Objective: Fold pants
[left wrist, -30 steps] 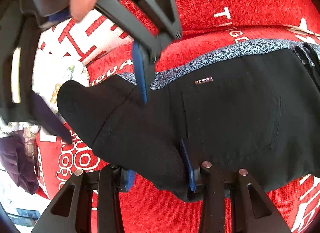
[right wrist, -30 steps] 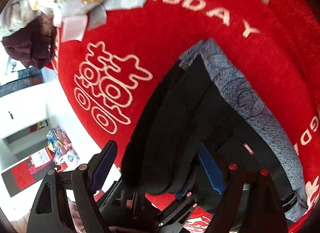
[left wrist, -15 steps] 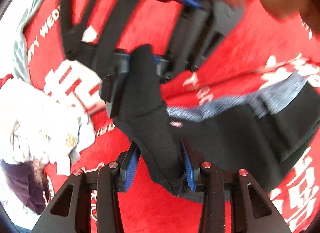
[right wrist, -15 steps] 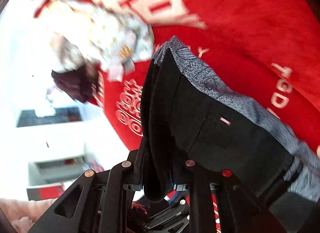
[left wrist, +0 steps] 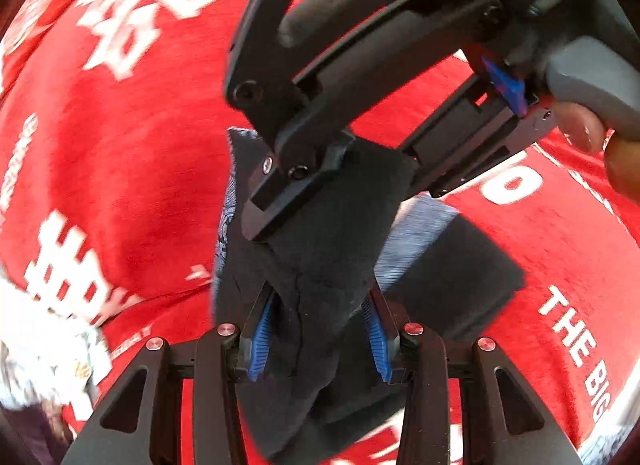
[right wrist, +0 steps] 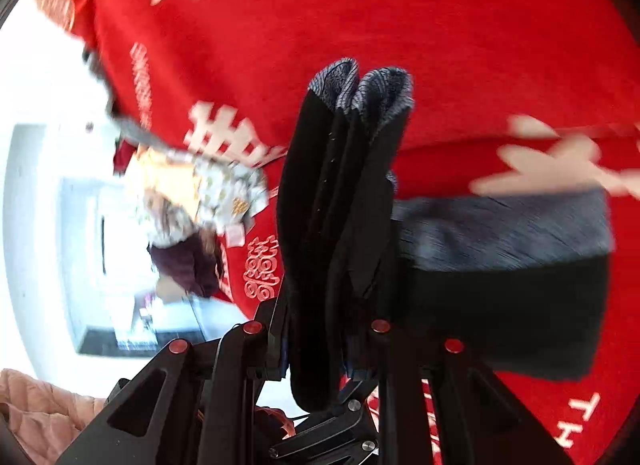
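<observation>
- My left tool is gripping a bunched fold of the black pants.
- My right tool is clamping them too, above the red cloth.

both cams ride right behind their own fingers, angled down, super close, left wrist view faces the right gripper, both share the black pants and red blanket
</observation>
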`<action>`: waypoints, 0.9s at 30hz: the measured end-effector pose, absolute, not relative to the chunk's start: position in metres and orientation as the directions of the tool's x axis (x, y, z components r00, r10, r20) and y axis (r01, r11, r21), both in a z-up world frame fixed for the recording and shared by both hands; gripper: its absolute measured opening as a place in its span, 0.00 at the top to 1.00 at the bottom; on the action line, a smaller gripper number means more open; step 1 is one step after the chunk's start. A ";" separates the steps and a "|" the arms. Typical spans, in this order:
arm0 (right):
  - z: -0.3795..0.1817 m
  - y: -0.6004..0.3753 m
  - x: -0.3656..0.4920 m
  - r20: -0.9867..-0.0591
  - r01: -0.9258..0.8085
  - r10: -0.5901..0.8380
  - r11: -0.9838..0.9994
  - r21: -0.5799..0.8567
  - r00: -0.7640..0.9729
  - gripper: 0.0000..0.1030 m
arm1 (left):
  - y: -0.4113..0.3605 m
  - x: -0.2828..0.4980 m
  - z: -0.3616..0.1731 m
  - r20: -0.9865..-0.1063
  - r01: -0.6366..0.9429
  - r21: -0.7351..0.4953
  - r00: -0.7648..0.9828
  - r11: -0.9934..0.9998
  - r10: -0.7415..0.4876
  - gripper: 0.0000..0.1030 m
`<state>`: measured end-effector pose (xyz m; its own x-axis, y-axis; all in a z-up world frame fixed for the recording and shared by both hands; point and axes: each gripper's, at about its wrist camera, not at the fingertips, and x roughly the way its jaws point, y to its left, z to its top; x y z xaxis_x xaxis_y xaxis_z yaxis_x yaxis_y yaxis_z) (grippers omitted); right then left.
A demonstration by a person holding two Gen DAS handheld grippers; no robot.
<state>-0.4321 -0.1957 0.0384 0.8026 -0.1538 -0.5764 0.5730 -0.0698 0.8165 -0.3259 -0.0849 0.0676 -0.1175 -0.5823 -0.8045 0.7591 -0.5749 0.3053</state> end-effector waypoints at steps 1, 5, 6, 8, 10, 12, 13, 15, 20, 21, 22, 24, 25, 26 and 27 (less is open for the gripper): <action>0.030 -0.190 -0.446 -0.579 0.572 -0.164 -0.090 0.815 0.799 0.79 | -0.079 -0.340 0.058 -0.812 0.738 0.315 -0.117 -0.597 -0.572 0.60; -0.025 -0.160 -0.493 -0.580 0.549 -0.196 -0.191 0.813 0.791 0.79 | -0.061 -0.378 0.013 -0.848 0.673 0.329 -0.098 -0.663 -0.520 0.60; -0.037 -0.156 -0.500 -0.582 0.545 -0.198 -0.211 0.811 0.789 0.79 | -0.059 -0.381 0.005 -0.858 0.664 0.325 -0.092 -0.673 -0.505 0.60; -0.067 -0.144 -0.511 -0.596 0.543 -0.195 -0.266 0.796 0.779 0.79 | -0.053 -0.387 -0.014 -0.878 0.640 0.322 -0.073 -0.698 -0.473 0.60; -0.085 -0.135 -0.517 -0.592 0.525 -0.204 -0.302 0.796 0.780 0.79 | -0.049 -0.388 -0.022 -0.877 0.617 0.343 -0.060 -0.709 -0.477 0.59; -0.097 -0.130 -0.523 -0.583 0.495 -0.233 -0.344 0.798 0.778 0.78 | -0.047 -0.386 -0.019 -0.879 0.601 0.342 -0.067 -0.723 -0.472 0.57; -0.099 -0.129 -0.525 -0.583 0.488 -0.244 -0.355 0.798 0.775 0.78 | -0.047 -0.385 -0.018 -0.886 0.597 0.327 -0.075 -0.733 -0.457 0.56; -0.095 -0.126 -0.526 -0.598 0.503 -0.243 -0.357 0.787 0.763 0.78 | -0.049 -0.377 -0.007 -0.905 0.599 0.275 -0.103 -0.752 -0.413 0.52; -0.061 -0.132 -0.518 -0.742 0.673 -0.191 -0.320 0.666 0.643 0.73 | -0.063 -0.327 0.036 -0.923 0.686 0.106 -0.201 -0.720 -0.327 0.32; -0.049 -0.131 -0.517 -0.792 0.732 -0.197 -0.304 0.610 0.578 0.73 | -0.069 -0.317 0.041 -0.924 0.717 0.084 -0.203 -0.692 -0.323 0.31; -0.041 -0.129 -0.520 -0.818 0.763 -0.204 -0.296 0.575 0.537 0.74 | -0.078 -0.304 0.044 -0.927 0.753 0.072 -0.191 -0.654 -0.322 0.31; -0.026 -0.125 -0.518 -0.837 0.785 -0.232 -0.292 0.546 0.495 0.74 | -0.101 -0.276 0.043 -0.936 0.827 0.069 -0.140 -0.558 -0.323 0.31; -0.017 -0.122 -0.515 -0.838 0.788 -0.248 -0.290 0.543 0.486 0.74 | -0.107 -0.267 0.040 -0.940 0.852 0.064 -0.123 -0.519 -0.317 0.31; -0.013 -0.118 -0.514 -0.840 0.795 -0.262 -0.279 0.538 0.476 0.74 | -0.117 -0.254 0.036 -0.947 0.877 0.051 -0.109 -0.478 -0.302 0.31; -0.006 -0.116 -0.507 -0.843 0.809 -0.271 -0.256 0.529 0.465 0.74 | -0.127 -0.238 0.030 -0.957 0.908 0.025 -0.099 -0.418 -0.272 0.31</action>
<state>-0.5074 -0.1164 -0.0059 0.4654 -0.2712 -0.8425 0.8088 -0.2564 0.5293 -0.2385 -0.1269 0.0296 -0.0986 -0.2718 -0.9573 0.9080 -0.4182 0.0252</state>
